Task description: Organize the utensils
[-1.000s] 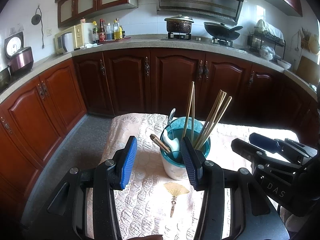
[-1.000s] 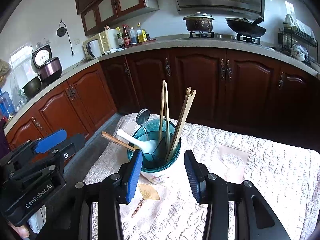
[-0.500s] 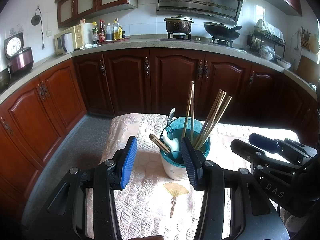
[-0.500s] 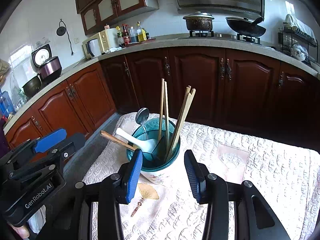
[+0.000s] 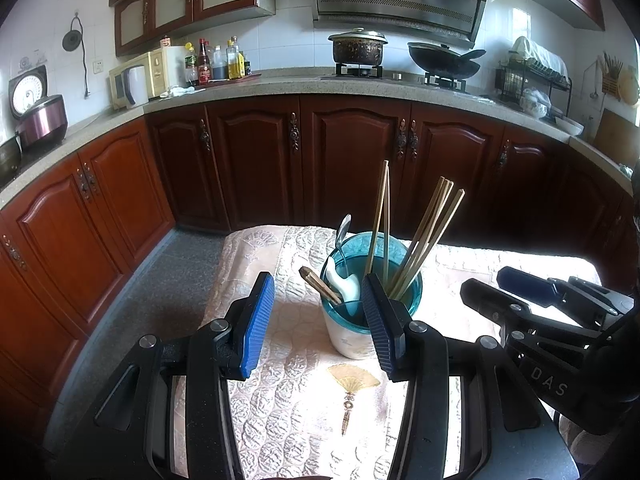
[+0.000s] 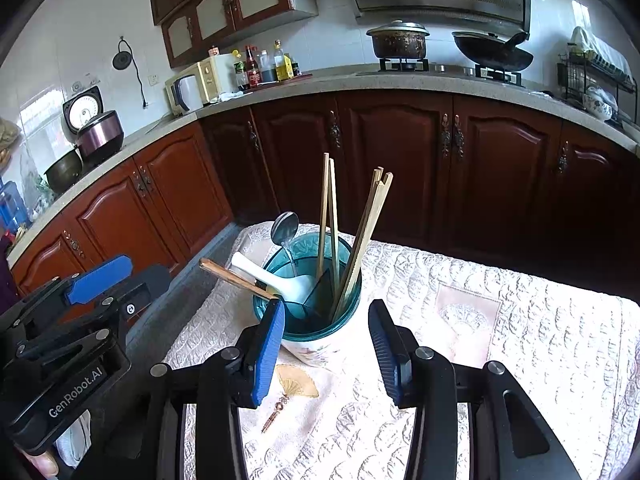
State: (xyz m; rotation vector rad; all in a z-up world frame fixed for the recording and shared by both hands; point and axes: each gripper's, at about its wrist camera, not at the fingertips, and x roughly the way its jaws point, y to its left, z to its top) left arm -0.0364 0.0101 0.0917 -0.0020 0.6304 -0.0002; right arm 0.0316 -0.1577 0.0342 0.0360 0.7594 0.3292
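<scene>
Seemingly nothing has changed; left gripper [image 5: 318, 322] and right gripper [image 6: 326, 354] stay parted, empty, motionless before the utensil holder [image 6: 316, 312]; sorting looks finished.

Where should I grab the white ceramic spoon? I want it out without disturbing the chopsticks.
Grip the white spoon by its handle, which leans out over the holder's left rim. Come from the left; the chopsticks stand right of the divider.
</scene>
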